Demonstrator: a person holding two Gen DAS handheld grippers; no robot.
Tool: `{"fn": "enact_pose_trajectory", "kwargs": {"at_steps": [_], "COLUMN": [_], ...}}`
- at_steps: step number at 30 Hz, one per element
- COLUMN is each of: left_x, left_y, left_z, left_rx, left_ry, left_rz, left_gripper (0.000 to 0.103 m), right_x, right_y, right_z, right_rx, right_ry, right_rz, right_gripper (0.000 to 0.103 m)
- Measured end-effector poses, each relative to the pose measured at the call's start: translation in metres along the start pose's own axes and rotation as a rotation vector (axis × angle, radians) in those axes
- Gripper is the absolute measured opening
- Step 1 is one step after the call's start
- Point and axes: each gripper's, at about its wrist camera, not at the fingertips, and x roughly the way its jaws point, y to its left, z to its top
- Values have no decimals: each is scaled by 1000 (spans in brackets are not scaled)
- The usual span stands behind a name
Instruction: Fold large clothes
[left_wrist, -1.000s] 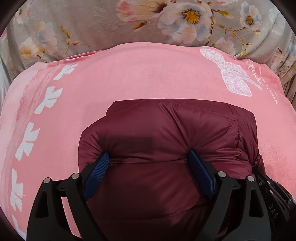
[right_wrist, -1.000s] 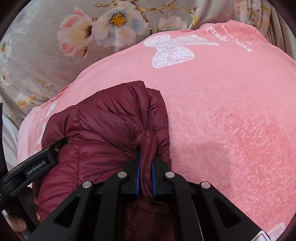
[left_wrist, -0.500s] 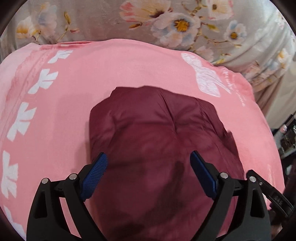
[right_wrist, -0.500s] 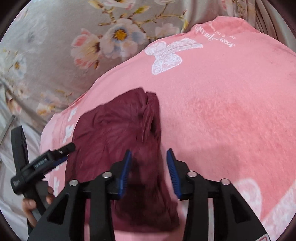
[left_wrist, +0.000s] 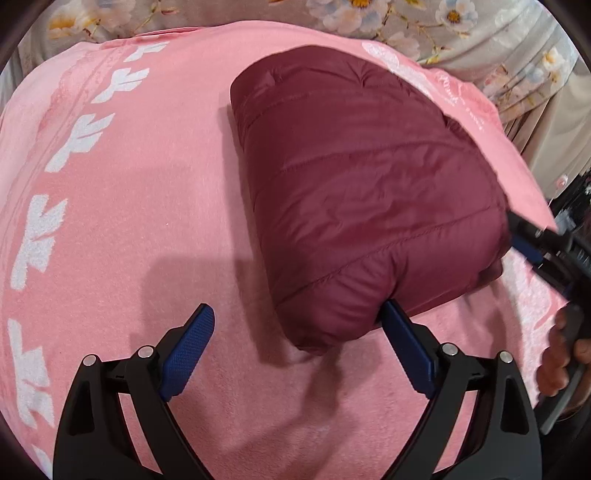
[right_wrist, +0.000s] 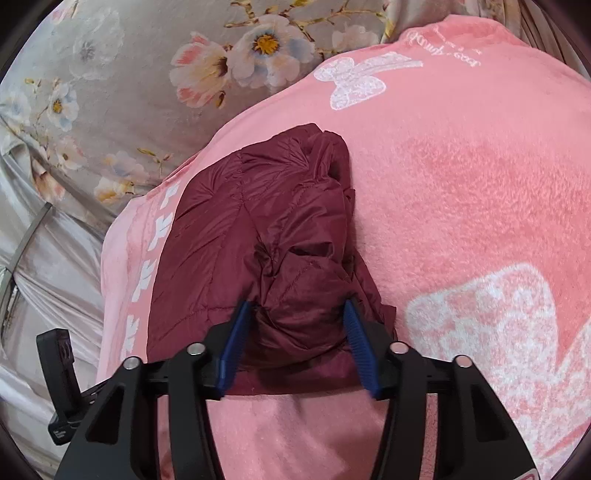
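- Floral grey bedding (right_wrist: 110, 74) lies beneath a pink blanket (left_wrist: 129, 221) with white leaf and butterfly prints, spread over the bed.
- On the blanket sits a maroon puffer jacket (left_wrist: 362, 177), already folded into a compact, puffy bundle; in the left wrist view it fills the frame from centre toward 2 o'clock.
- Left gripper (left_wrist: 295, 354) hangs just short of the bundle's near corner, fingers spread wide and released; its right finger (left_wrist: 406, 350) is at the jacket's edge, touching or nearly so, and nothing lies between the two.
- Right gripper (right_wrist: 295, 347) has its fingers parted on either side of a crumpled ridge of jacket (right_wrist: 295, 258) at 12 o'clock; they bracket the fabric without squeezing it.
- Judging by the tidy shape, folding looks essentially done, and this is the letting-go step.
- Next move probably calls for backing both grippers clear without dragging fabric, or pressing the loose crumpled side flat, since puffy fill tends to spring open.
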Motion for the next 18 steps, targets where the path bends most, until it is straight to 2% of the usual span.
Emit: {"fn": "enact_pose_trajectory", "kwargs": {"at_steps": [1,2,4,8,11,18], "left_x": [0,0,0,3,3,3], "left_y": [-2,-4,-6,-4,1,12], "left_z": [-1,-3,-6,-8,-7,-4], "left_rx": [15,31,48,40,13,-18], "left_ry": [3,6,7,9,9,8], "left_rz": [9,17,36,79,80,83], "left_gripper": [90,89,88,88,89,89], "right_x": [-4,-8,-19,-36,-42,-33], "right_y": [5,5,8,14,25,14], "right_z": [1,1,2,5,2,-14], "right_rx": [-21,-30,-38,-55,-122,-111], "right_ry": [-12,-21,-46,-87,-91,-48], "right_rz": [-18,-25,-22,-17,-76,-142], "right_gripper": [23,16,9,5,4,3]}}
